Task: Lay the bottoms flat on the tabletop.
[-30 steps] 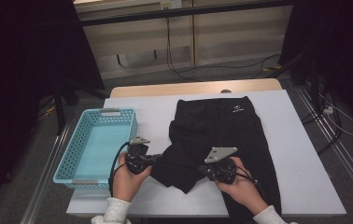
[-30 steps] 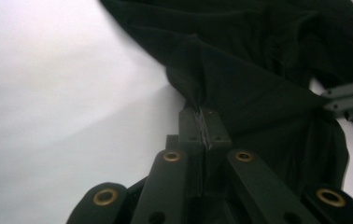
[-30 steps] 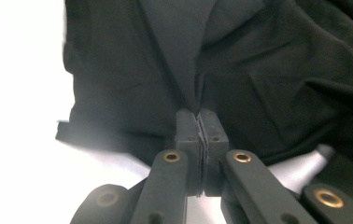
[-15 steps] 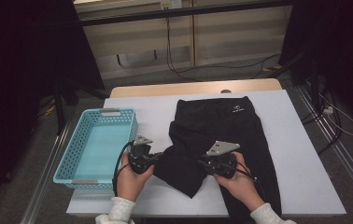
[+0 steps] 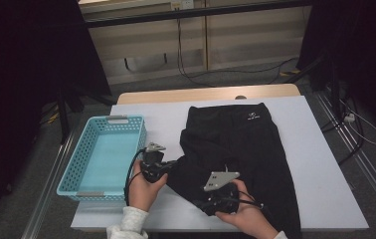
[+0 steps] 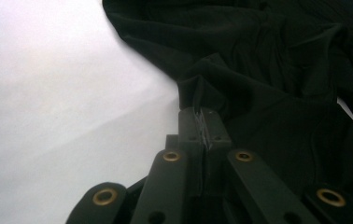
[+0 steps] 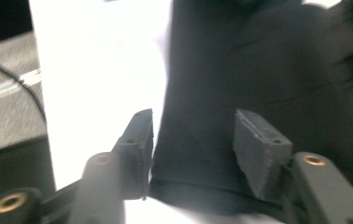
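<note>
We see one pair of black stretch-fabric shorts spread on the white table top, its waistband at the far side and its near left leg folded over toward the middle. At the folded leg's left edge, our left gripper has its jaws pressed together on a pinch of the black cloth, as the left gripper view shows, where the fabric rises straight out from between the closed tips. Our right gripper sits at the near hem of the shorts; in the right gripper view its jaws stand wide apart, one on each side of the hem edge, with the cloth lying between them and nothing clamped.

From above, the right gripper's tips are lost against the dark fabric, and the grey three-cornered plate covers part of its body. The shorts' near right corner runs out of the picture at the bottom edge. A small white logo near the waistband is too small to read.

Beside the shorts, to the left, stands one light-blue perforated plastic basket. We count two grippers, one garment, one basket.
</note>
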The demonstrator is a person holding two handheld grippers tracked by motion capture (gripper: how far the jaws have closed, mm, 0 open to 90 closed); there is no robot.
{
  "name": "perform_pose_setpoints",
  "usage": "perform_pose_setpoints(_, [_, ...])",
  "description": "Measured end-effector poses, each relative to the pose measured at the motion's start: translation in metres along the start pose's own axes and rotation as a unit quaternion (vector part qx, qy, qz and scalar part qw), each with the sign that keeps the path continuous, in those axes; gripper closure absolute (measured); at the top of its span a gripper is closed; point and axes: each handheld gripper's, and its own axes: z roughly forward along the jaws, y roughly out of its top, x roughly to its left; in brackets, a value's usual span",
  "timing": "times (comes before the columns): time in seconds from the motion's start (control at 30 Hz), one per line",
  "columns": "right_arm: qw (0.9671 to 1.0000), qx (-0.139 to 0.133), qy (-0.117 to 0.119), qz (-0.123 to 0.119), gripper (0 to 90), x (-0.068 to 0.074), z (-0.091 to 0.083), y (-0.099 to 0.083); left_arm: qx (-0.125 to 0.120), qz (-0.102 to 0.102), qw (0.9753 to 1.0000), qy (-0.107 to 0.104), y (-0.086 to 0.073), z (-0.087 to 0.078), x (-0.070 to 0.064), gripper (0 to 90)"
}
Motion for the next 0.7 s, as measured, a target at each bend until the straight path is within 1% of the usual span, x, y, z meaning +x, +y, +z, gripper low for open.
perform_pose_setpoints(0.03, [0.9998,0.013,-0.007,-0.010,40.4,0.002,0.004,-0.001,-0.002,0.000,1.0000,0.001,0.000,0.001,0.000,88.7])
perform_pose_setpoints(0.07, [0.9996,0.023,-0.004,-0.015,42.8,0.002,0.006,-0.003,-0.002,0.000,1.0000,-0.001,0.000,0.001,0.000,88.7])
perform_pose_setpoints(0.1, [0.9998,0.018,-0.007,-0.009,46.6,0.001,0.008,-0.005,-0.002,0.001,1.0000,-0.002,0.000,0.002,0.000,88.7])
perform_pose_setpoints(0.13, [0.9999,0.011,-0.009,-0.008,55.6,-0.002,0.008,-0.006,-0.005,-0.002,1.0000,-0.001,0.000,0.002,0.000,88.8])
perform_pose_setpoints(0.17, [0.9999,0.010,-0.011,-0.007,67.4,-0.004,0.007,-0.006,-0.005,-0.003,1.0000,-0.001,0.000,0.003,0.001,88.8])
perform_pose_setpoints(0.2, [0.9999,0.009,-0.011,-0.003,84.2,-0.007,0.006,-0.006,-0.005,-0.004,1.0000,-0.002,0.000,0.003,0.001,88.8])
perform_pose_setpoints(0.23, [0.9999,0.010,-0.005,0.000,87.0,-0.010,0.005,-0.007,-0.006,-0.005,1.0000,-0.004,0.001,0.002,0.001,88.8])
perform_pose_setpoints(0.27, [0.9999,0.009,0.003,0.005,87.4,-0.012,0.004,-0.007,-0.007,-0.005,1.0000,-0.002,0.001,0.002,0.001,88.9])
perform_pose_setpoints(0.3, [0.9999,0.012,0.005,0.003,87.4,-0.014,0.001,-0.007,-0.007,-0.008,0.9999,-0.004,0.002,0.001,0.000,88.9])
perform_pose_setpoints(0.33, [1.0000,0.008,0.003,0.003,87.4,-0.016,-0.004,-0.007,-0.008,-0.010,0.9999,-0.007,0.003,0.000,0.000,88.9])
perform_pose_setpoints(0.37, [0.9999,-0.005,0.002,0.013,87.5,-0.018,-0.010,-0.006,-0.011,-0.011,0.9999,-0.007,0.004,-0.001,-0.001,89.0])
perform_pose_setpoints(0.4, [0.9996,-0.018,0.005,0.023,87.6,-0.022,-0.016,-0.006,-0.012,-0.008,0.9999,-0.007,0.005,-0.003,-0.002,89.0])
perform_pose_setpoints(0.5, [0.9985,-0.041,0.003,0.036,87.6,-0.030,-0.034,-0.004,-0.007,-0.011,0.9998,-0.017,0.007,-0.007,-0.003,89.0])
perform_pose_setpoints(0.53, [0.9983,-0.044,0.006,0.037,87.6,-0.031,-0.039,-0.005,-0.007,-0.012,0.9998,-0.016,0.007,-0.007,-0.004,89.0])
perform_pose_setpoints(0.57, [0.9982,-0.046,0.012,0.038,87.6,-0.032,-0.042,-0.006,-0.006,-0.013,0.9998,-0.015,0.006,-0.008,-0.004,89.0])
perform_pose_setpoints(0.6, [0.9981,-0.046,0.015,0.039,87.5,-0.032,-0.044,-0.007,0.002,-0.014,0.9997,-0.017,0.005,-0.008,-0.004,88.9])
perform_pose_setpoints(0.67, [0.9985,-0.036,0.024,0.032,87.5,-0.029,-0.042,-0.011,0.013,-0.017,0.9996,-0.020,0.003,-0.008,-0.006,88.9])
perform_pose_setpoints(0.7, [0.9987,-0.031,0.029,0.027,87.4,-0.027,-0.039,-0.013,0.022,-0.020,0.9993,-0.021,0.001,-0.009,-0.007,88.9])
